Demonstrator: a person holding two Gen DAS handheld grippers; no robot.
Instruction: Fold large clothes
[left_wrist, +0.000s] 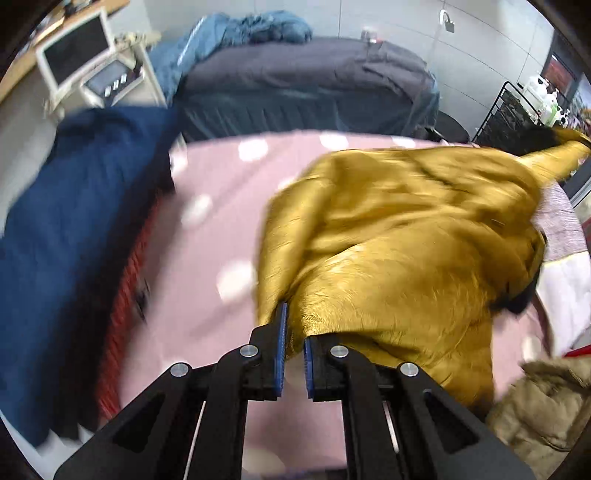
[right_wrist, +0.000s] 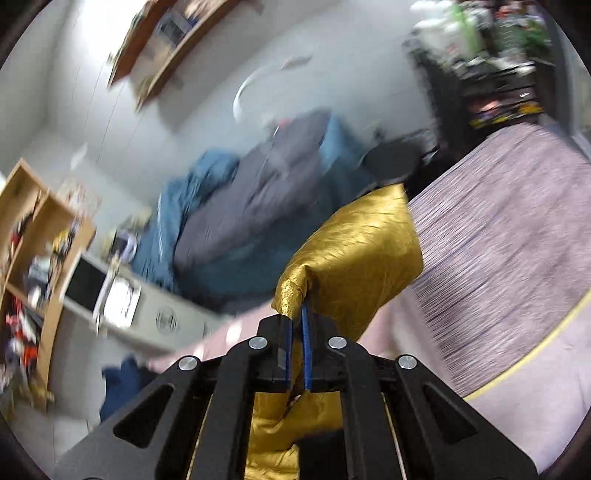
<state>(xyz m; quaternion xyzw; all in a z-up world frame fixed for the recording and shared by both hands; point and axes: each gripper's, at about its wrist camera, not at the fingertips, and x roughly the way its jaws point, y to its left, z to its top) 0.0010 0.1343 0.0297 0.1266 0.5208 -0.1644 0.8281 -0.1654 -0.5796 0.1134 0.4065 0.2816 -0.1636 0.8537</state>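
Observation:
A shiny gold jacket (left_wrist: 399, 236) lies bunched on the pink polka-dot bed cover (left_wrist: 218, 206), with one sleeve stretched up to the far right. My left gripper (left_wrist: 294, 325) is shut on the jacket's near edge, fabric pinched between its blue pads. In the right wrist view my right gripper (right_wrist: 297, 325) is shut on another part of the gold jacket (right_wrist: 354, 254) and holds it lifted in the air, with more gold fabric hanging below the fingers. Both views are motion-blurred.
A dark blue garment (left_wrist: 70, 236) lies left of the pink cover, with a red item (left_wrist: 125, 295) beside it. A tan fur-trimmed coat (left_wrist: 546, 410) lies at the lower right. A second bed with grey bedding (left_wrist: 303, 85) stands behind. A striped purple blanket (right_wrist: 509, 236) lies at right.

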